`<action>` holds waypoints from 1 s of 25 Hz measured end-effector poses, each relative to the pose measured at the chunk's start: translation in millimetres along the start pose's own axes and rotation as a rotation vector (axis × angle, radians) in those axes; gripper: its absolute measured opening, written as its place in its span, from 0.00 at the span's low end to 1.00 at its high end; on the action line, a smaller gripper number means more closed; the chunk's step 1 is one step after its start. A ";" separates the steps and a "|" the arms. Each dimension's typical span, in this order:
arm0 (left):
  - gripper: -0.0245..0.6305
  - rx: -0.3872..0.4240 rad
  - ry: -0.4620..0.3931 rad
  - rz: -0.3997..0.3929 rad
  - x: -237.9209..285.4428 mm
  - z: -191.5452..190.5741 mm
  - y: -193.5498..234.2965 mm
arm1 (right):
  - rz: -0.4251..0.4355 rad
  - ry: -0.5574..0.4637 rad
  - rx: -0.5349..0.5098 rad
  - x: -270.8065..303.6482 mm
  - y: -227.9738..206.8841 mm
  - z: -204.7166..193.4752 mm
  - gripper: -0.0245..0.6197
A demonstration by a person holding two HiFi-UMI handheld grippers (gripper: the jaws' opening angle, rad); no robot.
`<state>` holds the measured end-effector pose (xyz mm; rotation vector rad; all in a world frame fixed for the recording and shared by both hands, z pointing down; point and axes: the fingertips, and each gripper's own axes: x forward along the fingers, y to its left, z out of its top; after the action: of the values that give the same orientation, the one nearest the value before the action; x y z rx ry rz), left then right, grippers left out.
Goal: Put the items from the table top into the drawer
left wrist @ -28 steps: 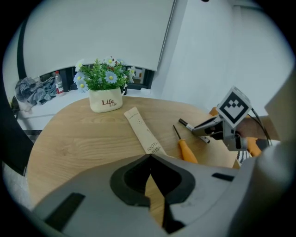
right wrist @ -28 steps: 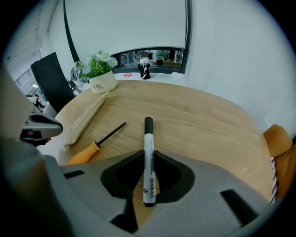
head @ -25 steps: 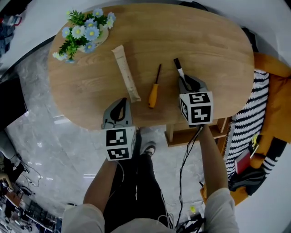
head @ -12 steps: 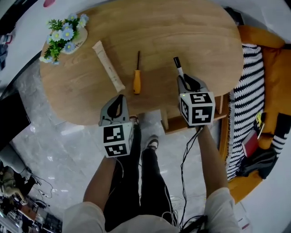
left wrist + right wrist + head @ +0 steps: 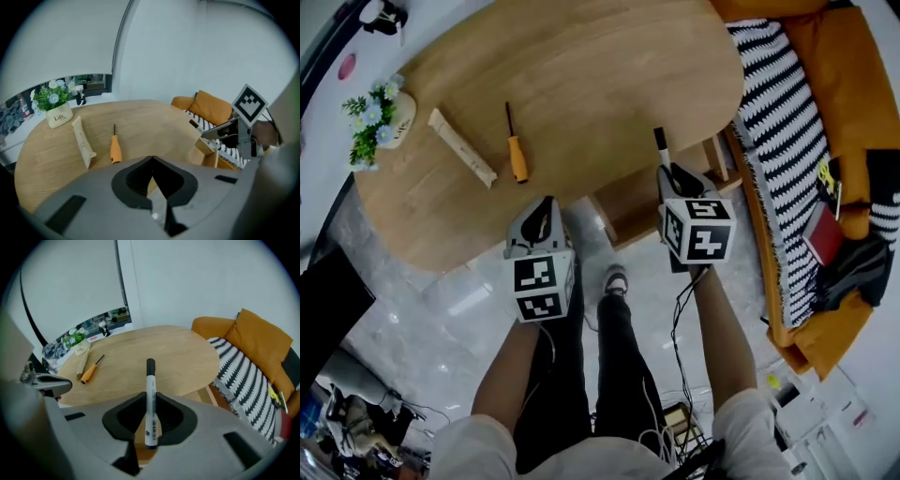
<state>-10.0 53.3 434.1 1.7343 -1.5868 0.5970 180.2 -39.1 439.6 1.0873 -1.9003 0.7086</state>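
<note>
Right tool (image 5: 150,397) grips a black-capped white marker (image 5: 150,376); left tool (image 5: 152,158) closed, empty. Lower the marker squarely into the wooden drawer (image 5: 630,214) beneath the surface's (image 5: 581,84) edge.

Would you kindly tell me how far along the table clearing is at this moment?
Done: nothing visibly stowed yet. In hand: the right tongs grip the marker; the left tongs are shut and empty. Left: the orange-handled screwdriver and the cream tube lie on the wooden table, near the flower pot.
</note>
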 end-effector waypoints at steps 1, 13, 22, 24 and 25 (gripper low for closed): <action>0.05 0.022 0.001 -0.012 0.6 -0.4 -8.4 | -0.012 -0.003 0.039 -6.3 -7.2 -7.9 0.13; 0.05 0.224 0.033 -0.134 11.3 10.2 -75.6 | -0.099 -0.051 0.400 -38.3 -54.9 -70.6 0.13; 0.05 0.283 0.036 -0.168 26.6 28.5 -89.8 | -0.086 -0.103 0.585 -33.9 -62.0 -62.4 0.17; 0.05 0.285 0.035 -0.171 28.6 31.4 -90.5 | -0.084 -0.107 0.584 -32.9 -62.1 -59.8 0.21; 0.05 0.285 0.035 -0.171 29.5 32.4 -90.9 | -0.083 -0.104 0.580 -32.4 -62.4 -59.7 0.21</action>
<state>79.6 9.8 417.9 2.0327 -1.3623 0.7935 266.9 -8.4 446.7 1.5714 -1.7620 1.2191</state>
